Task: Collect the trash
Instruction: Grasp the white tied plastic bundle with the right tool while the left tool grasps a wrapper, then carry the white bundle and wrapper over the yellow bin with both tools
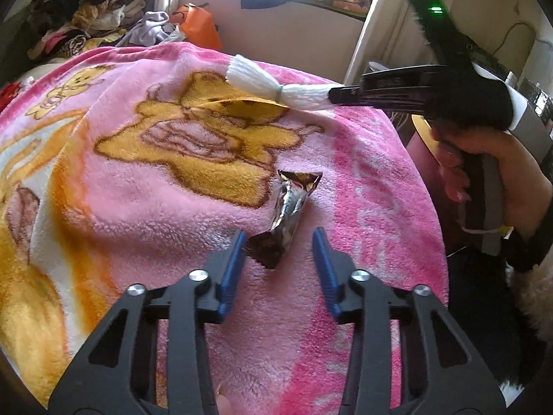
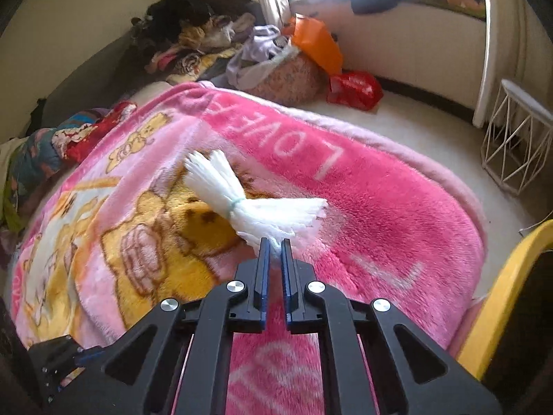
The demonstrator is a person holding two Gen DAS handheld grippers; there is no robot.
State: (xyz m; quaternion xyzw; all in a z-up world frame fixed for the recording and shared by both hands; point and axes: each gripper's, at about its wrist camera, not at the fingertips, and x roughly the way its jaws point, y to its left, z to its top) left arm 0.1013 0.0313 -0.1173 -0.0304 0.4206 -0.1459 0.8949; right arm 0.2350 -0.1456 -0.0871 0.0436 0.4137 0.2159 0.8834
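Left gripper (image 1: 280, 238) sits low over a fluffy pink blanket with yellow bear print (image 1: 145, 159). Its blue-padded jaws stand apart on either side of the near end of a crumpled silver-and-brown foil wrapper (image 1: 288, 212). The pads are not pressing on it: a clear gap shows on the right side, while the left pad is just beside the wrapper's dark end. The wrapper lies flat on the blanket, long axis running away from the camera, its torn end pointing far.

Right gripper (image 2: 273, 243) is clamped on the tip of a white bundle of yarn strands tied in the middle with a thin green band (image 2: 242, 200). The jaws are nearly together, with white strands pinched between the pads. In the left wrist view the bundle (image 1: 273, 84) sticks out of the right gripper's (image 1: 333, 95) black fingers, its far end fanned out just above the blanket. A hand (image 1: 484, 159) wraps that gripper's handle.

Background: a pile of mixed clothes (image 2: 193, 41) against the wall, an orange bag (image 2: 316, 46), a red plastic bag (image 2: 356, 90) on the floor, a white wire-frame stand (image 2: 518, 138) at right.
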